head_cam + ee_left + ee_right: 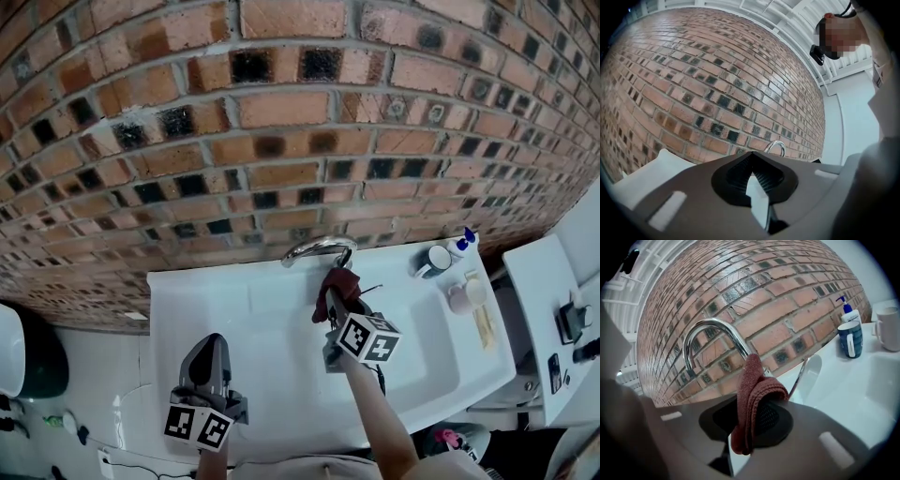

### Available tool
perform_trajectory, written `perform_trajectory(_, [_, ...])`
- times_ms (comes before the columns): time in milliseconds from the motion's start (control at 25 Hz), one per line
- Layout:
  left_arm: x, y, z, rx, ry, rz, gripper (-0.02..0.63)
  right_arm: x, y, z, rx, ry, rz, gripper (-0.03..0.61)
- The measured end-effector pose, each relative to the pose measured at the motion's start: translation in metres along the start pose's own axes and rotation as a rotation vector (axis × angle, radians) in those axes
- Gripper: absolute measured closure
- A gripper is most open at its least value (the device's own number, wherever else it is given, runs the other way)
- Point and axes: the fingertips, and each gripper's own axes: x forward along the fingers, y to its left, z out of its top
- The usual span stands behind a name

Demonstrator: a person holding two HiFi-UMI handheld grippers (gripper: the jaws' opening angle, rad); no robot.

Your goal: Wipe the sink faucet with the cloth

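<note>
A curved chrome faucet [317, 248] [708, 336] rises at the back rim of the white sink [253, 328], against the brick wall. My right gripper [335, 298] [751, 416] is shut on a dark red cloth [339, 285] [751, 399], folded over its jaws, just in front of and below the faucet's arch. The faucet's thin lever [800, 376] sticks out to the right of the cloth. My left gripper [208, 361] [751, 176] hovers over the sink's front left, jaws shut and empty. From its view the faucet [776, 146] shows far ahead.
On the sink's right ledge stand a dark blue mug [435, 260] [849, 338], a pump bottle [463, 244] [847, 311] and a white cup [462, 296] [889, 326]. A white cabinet [548, 309] holds small dark items at the right. Brick wall [281, 122] closes the back.
</note>
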Motion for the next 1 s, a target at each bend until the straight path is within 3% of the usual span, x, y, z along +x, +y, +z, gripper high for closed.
perform_trajectory(280, [0.002,-0.006,-0.002,-0.005,-0.001,-0.022,0.607,0.004,0.009,0.016,-0.133,0.03,0.005,0.526])
perform_trajectory(680, [-0.001,-0.001,0.004,-0.009,-0.021,-0.007,0.607,-0.004,0.087,0.088,-0.405,-0.141,0.103,0.526])
perform_trajectory(1000, [-0.003,-0.001,0.004,-0.019,-0.027,-0.011,0.607,-0.003,0.122,0.077,-0.573,-0.123,0.137,0.525])
